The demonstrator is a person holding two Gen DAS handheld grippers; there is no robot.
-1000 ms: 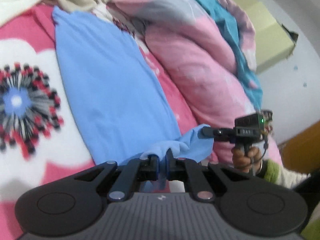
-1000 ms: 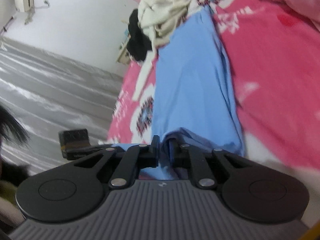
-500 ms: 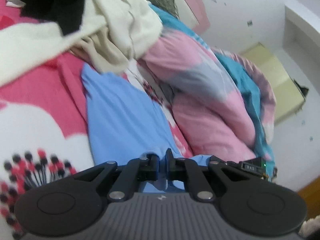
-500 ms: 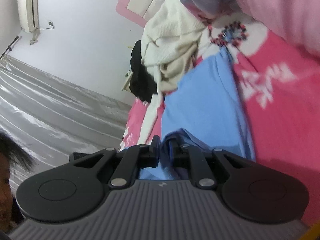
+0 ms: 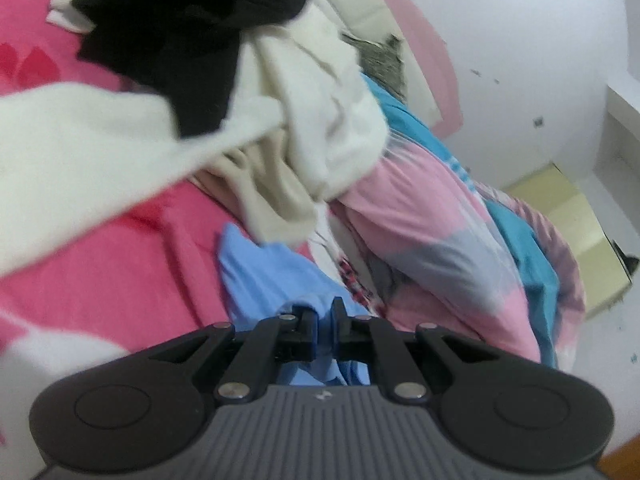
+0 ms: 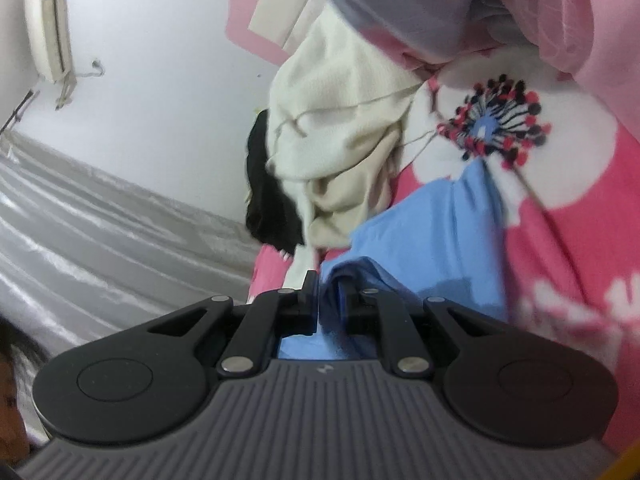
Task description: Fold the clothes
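Your left gripper [image 5: 325,322] and right gripper [image 6: 327,300] each pinch the blue garment [image 6: 432,240]. It lies on the pink flowered bedspread [image 6: 560,264], beside heaped cream clothes [image 5: 328,120] near a white wall [image 6: 160,60].

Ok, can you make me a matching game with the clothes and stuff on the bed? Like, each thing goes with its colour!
Things:
1. garment pinched in both grippers' fingers
2. garment on top of the pile
3. knit sweater in the pile
4. box by the wall

Colours:
A. pale yellow
B. cream
C. light blue
D. black

Pairs: 1-C, 2-D, 3-B, 4-A
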